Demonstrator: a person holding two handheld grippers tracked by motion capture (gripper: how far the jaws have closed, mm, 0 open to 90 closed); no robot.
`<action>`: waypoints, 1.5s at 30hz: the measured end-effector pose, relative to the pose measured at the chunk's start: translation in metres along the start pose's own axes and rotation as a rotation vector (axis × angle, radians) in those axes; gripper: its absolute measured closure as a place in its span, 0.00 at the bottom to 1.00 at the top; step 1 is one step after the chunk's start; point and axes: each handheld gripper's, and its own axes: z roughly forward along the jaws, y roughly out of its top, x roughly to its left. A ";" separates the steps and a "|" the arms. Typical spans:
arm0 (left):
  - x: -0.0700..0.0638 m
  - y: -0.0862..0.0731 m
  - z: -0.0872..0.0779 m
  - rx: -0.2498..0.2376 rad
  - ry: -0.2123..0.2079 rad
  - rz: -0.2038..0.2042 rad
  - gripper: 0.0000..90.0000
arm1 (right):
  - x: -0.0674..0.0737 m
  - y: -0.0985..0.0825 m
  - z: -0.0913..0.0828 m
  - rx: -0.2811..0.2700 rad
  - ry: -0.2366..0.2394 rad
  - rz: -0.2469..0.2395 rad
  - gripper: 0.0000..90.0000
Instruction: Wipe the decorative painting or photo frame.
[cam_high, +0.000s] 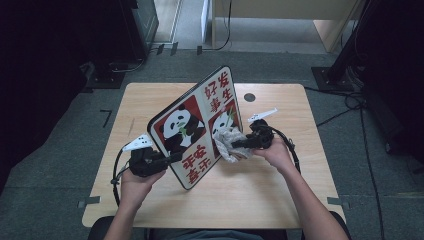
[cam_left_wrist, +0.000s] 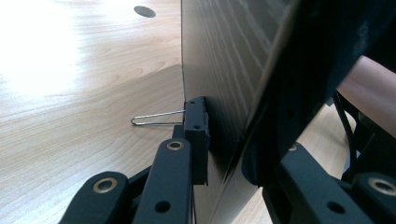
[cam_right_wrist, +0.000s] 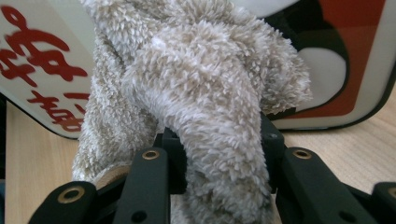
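Observation:
A panda sign board (cam_high: 192, 120) with red characters stands tilted on its lower edge on the wooden table (cam_high: 250, 200). My left gripper (cam_high: 172, 158) is shut on the board's lower left edge. In the left gripper view the jaws (cam_left_wrist: 229, 140) clamp the board's dark back (cam_left_wrist: 219, 56) and front. My right gripper (cam_high: 239, 144) is shut on a fluffy beige cloth (cam_high: 227, 142) that rests against the board's printed face near its right side. The cloth (cam_right_wrist: 196, 84) bulges between the right gripper (cam_right_wrist: 219, 149) jaws, with the board (cam_right_wrist: 42, 70) just behind it.
A thin wire loop (cam_left_wrist: 156, 119) sticks out from the board's back, close above the tabletop. A round cable hole (cam_high: 249, 97) sits at the table's far side. Cables (cam_high: 350, 102) and stand bases lie on the grey floor around the table.

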 end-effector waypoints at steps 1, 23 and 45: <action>0.000 0.000 0.000 -0.003 -0.003 -0.004 0.86 | 0.000 -0.001 0.001 0.002 -0.001 0.001 0.73; 0.004 -0.002 -0.007 -0.051 -0.006 0.003 0.84 | -0.005 -0.014 0.003 0.065 0.008 0.027 0.74; 0.006 0.001 -0.011 -0.039 0.010 -0.028 0.86 | 0.002 -0.005 -0.029 -0.016 -0.001 0.024 0.75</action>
